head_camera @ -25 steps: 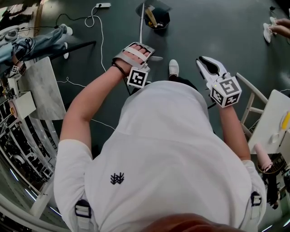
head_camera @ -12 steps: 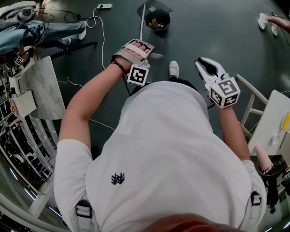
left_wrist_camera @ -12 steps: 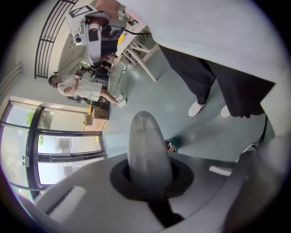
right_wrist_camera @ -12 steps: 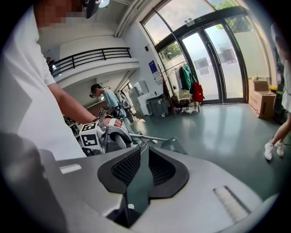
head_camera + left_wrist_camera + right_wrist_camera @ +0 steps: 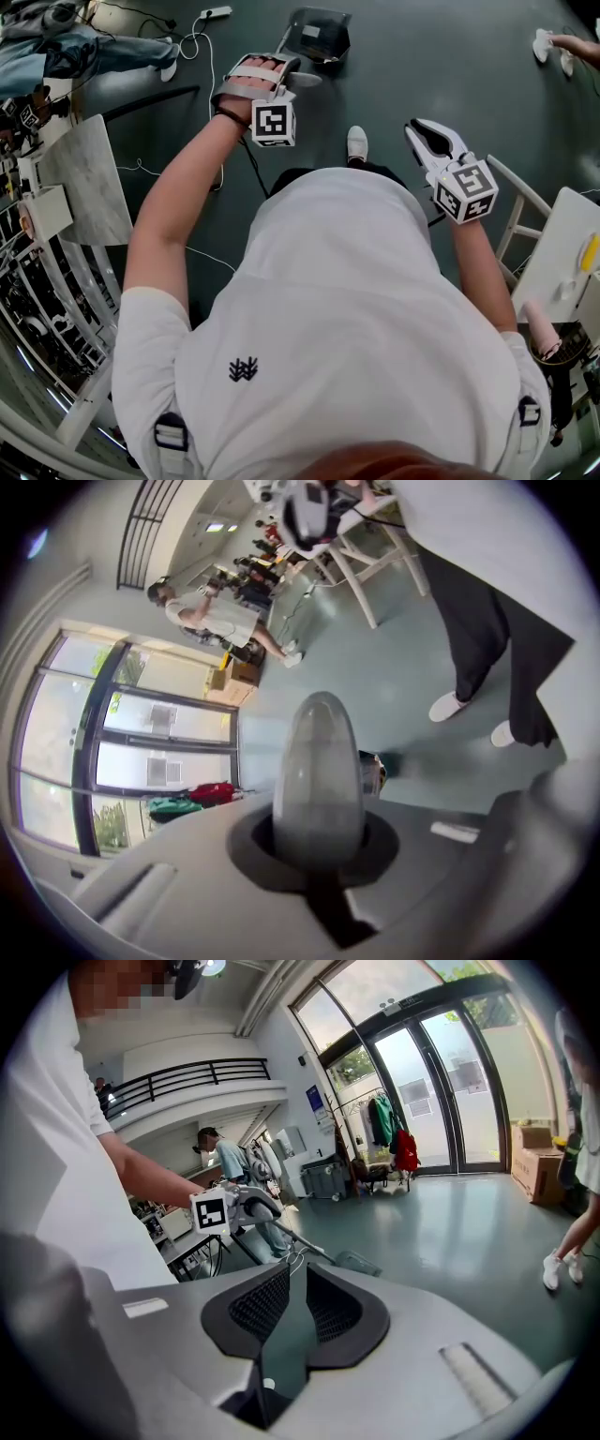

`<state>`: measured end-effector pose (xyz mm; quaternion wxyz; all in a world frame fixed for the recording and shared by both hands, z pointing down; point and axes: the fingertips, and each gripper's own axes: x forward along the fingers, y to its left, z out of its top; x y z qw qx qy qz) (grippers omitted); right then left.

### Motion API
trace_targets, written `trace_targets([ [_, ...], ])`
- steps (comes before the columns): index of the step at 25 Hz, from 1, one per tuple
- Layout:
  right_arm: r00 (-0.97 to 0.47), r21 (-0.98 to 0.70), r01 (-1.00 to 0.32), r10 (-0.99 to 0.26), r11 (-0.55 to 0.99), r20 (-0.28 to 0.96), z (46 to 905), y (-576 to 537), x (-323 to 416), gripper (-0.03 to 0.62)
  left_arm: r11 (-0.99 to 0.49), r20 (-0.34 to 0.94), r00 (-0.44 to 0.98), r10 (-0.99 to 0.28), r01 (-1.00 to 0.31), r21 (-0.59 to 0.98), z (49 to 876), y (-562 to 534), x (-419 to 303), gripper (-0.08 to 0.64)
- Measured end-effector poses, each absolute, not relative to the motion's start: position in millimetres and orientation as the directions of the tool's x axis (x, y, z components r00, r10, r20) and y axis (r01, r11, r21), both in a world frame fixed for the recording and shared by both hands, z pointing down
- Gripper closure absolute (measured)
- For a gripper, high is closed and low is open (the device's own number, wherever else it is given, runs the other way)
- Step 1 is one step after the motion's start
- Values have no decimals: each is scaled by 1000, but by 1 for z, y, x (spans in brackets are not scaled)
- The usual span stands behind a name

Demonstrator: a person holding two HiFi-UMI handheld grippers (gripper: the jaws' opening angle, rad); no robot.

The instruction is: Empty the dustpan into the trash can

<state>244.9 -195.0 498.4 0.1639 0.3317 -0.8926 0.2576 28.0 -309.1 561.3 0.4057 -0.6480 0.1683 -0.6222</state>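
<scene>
Left gripper (image 5: 286,75) is held out ahead of the operator, jaws clamped on the rounded grey end of the dustpan handle (image 5: 319,761). The dustpan (image 5: 319,36) is at the far end of that handle, a dark pan over the dark green floor (image 5: 450,56), just beyond the operator's white shoe (image 5: 357,142); whether it touches the floor cannot be told. Right gripper (image 5: 427,136) is held at waist height, well apart from the pan, mesh pads (image 5: 258,1302) a narrow gap apart with nothing between them. A white power strip (image 5: 214,11) and its cable lie on the floor left of the pan. A stone-patterned tabletop (image 5: 84,178) stands to the operator's left, a white chair (image 5: 520,211) and white table (image 5: 567,248) to the right. A second person in jeans (image 5: 56,52) is at the far left. Glass doors (image 5: 450,1072), a clothes rack (image 5: 389,1124) and cardboard boxes (image 5: 534,1162) line the far wall.
</scene>
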Motion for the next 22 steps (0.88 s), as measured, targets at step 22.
trace_targets([
  [22,-731,-346,-666,-485,661,480,498,-196,249,535,-322,593,-284,-754,-627,-710,462,-434,-154,506],
])
